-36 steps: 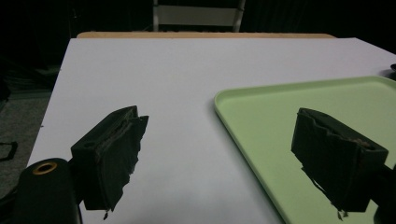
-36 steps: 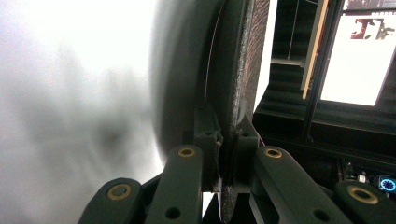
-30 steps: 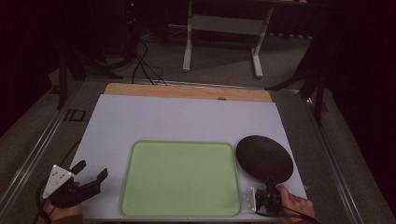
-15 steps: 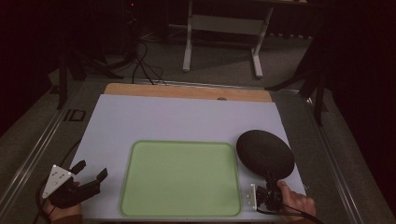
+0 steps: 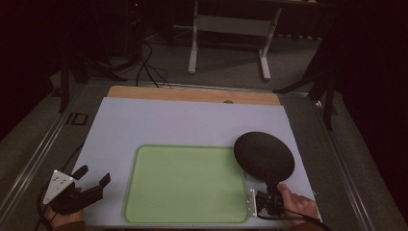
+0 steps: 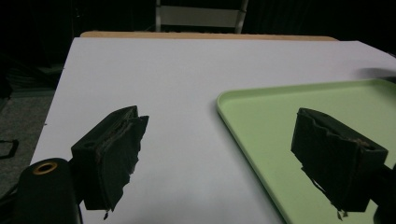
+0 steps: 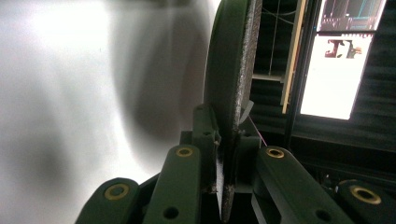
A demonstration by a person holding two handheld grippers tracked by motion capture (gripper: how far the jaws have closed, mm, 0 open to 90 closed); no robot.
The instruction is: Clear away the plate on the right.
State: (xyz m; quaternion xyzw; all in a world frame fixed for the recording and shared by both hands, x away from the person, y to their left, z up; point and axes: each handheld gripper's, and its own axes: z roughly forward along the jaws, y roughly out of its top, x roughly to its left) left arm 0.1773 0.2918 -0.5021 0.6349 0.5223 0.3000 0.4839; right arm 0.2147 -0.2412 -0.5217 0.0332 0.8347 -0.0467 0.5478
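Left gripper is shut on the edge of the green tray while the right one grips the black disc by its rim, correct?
Not quite. The left gripper is open and holds nothing; the left gripper view shows its jaws wide apart over the white table, the green tray lying between them untouched. The right gripper does grip the black disc by its rim.
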